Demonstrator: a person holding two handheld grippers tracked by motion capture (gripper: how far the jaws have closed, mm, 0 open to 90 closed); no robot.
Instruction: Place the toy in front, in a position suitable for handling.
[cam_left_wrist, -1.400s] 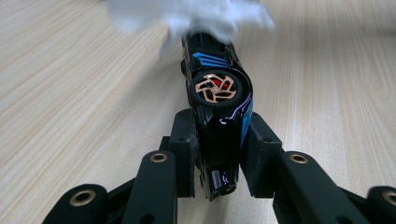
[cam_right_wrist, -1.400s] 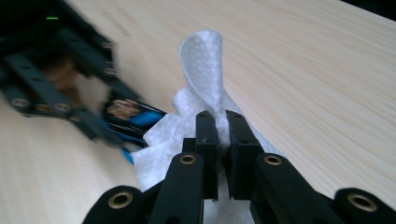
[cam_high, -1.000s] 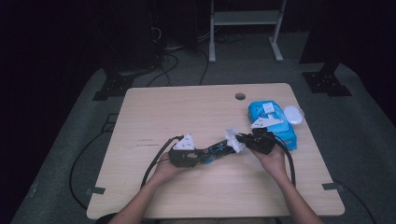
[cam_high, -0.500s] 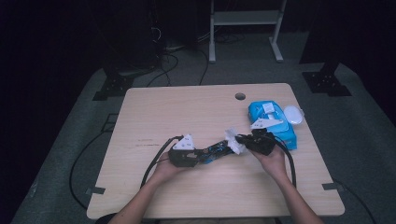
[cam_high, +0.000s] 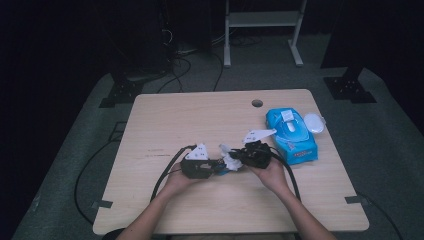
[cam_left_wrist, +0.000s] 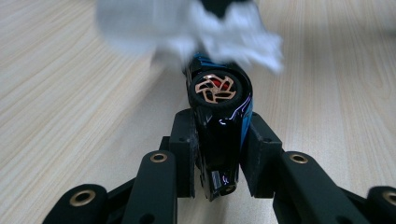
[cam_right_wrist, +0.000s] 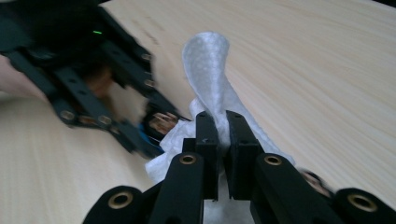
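My left gripper (cam_left_wrist: 222, 140) is shut on a glossy black-and-blue toy car (cam_left_wrist: 219, 93) that shows one copper-spoked wheel. In the high view this left gripper (cam_high: 219, 167) lies low at the table's front middle. My right gripper (cam_right_wrist: 223, 135) is shut on a white wipe (cam_right_wrist: 208, 60), which stands up between its pads. The wipe (cam_high: 230, 161) bunches against the car's far end, blurred white wipe (cam_left_wrist: 224, 32) just beyond the wheel. The right gripper (cam_high: 239, 159) faces the left one nose to nose. The left gripper (cam_right_wrist: 107, 107) and the car (cam_right_wrist: 154, 128) also appear in the right gripper view.
A blue pack of wipes (cam_high: 292, 132) lies at the right of the wooden table (cam_high: 200, 115), its white lid (cam_high: 314, 121) flipped open. A cable hole (cam_high: 257, 103) sits near the far edge. Black cables trail from both grippers toward the person.
The right gripper has moved left and nearer the person with the wipe, bringing it against the car. The left gripper has stayed put.
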